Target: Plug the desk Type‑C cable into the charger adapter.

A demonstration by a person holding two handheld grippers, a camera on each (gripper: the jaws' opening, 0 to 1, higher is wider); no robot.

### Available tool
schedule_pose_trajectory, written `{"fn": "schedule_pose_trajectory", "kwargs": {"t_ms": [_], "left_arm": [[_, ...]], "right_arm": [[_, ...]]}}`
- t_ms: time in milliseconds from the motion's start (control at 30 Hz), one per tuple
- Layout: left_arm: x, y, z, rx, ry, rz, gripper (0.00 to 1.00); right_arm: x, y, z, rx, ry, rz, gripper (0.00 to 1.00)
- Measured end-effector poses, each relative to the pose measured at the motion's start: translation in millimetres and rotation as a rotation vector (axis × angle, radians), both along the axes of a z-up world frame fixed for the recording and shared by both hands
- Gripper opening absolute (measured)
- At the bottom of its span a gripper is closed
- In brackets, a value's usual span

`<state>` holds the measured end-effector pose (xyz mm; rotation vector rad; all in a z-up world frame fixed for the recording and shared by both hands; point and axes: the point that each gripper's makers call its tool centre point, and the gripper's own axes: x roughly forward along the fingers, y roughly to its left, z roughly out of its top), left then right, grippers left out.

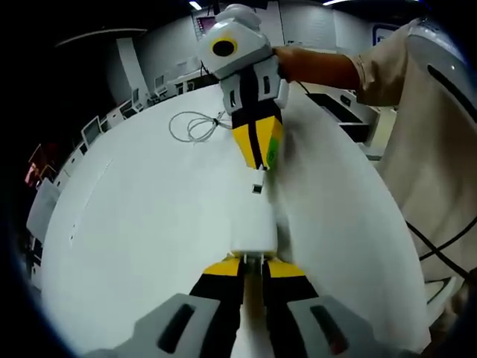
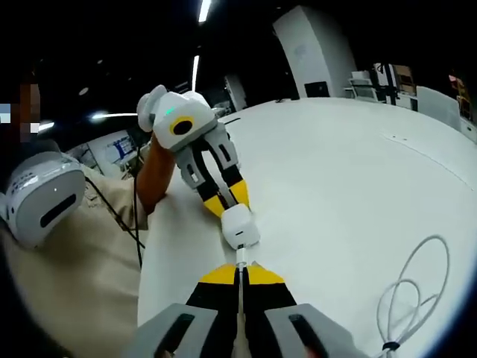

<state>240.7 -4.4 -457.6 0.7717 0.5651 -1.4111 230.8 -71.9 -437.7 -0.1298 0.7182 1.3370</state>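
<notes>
While you held the adapter (image 1: 253,224) clamped in your left gripper (image 1: 253,262), your right gripper (image 2: 240,272) had its jaws clenched on the cable (image 2: 240,262) just behind its plug (image 1: 258,187), and the 2 faced each other above the desk (image 1: 149,224). In the left gripper view the plug tip hung just short of the adapter's near face, roughly in line with it, with a small gap between them. In the right gripper view the plug appeared to meet the adapter's end, but I could not tell whether it had entered the port. So I judged the pick-up and lining-up done and the seating itself still left: a straight push along the plug's axis, then a check that it sat flush.

The rest of the cable lay in a loose coil (image 1: 195,125) on the desk, behind your right gripper, and it looked slack enough not to drag. Your sleeve (image 2: 67,261) and a dark lead (image 2: 134,216) hung at the desk edge, apart from the work. Monitors (image 1: 93,130) stood well beyond the desk. Nothing lay between plug and port; the likelier trouble was a slight tilt of the plug against the opening.
</notes>
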Motion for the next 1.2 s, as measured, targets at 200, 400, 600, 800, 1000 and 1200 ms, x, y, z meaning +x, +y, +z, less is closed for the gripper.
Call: {"fn": "schedule_pose_trajectory", "kwargs": {"t_ms": [200,400,600,800,1000,1200], "left_arm": [[0.0,0,0.1,0.001,-0.002,-0.003,0.11],[-0.1,-1,0.2,-0.002,-0.001,-0.005,0.11],[0.0,-1,0.2,-0.005,0.002,-0.007,0.11],[0.1,-1,0.1,-0.005,-0.001,-0.009,0.11],[0.0,-2,0.0,-0.005,-0.001,-0.009,0.11],[0.2,-2,-0.1,-0.004,-0.005,-0.011,0.11]], "right_arm": [[1,4,0.0,0.001,-0.002,0.011,0.03],[3,5,-2.1,-0.003,-0.005,0.012,0.03],[2,8,-0.4,0.009,-0.001,0.017,0.03],[2,9,0.6,0.006,-0.006,0.023,0.03],[2,11,-0.2,0.003,-0.005,0.028,0.03],[3,11,-0.5,0.003,-0.005,0.028,0.03]]}}
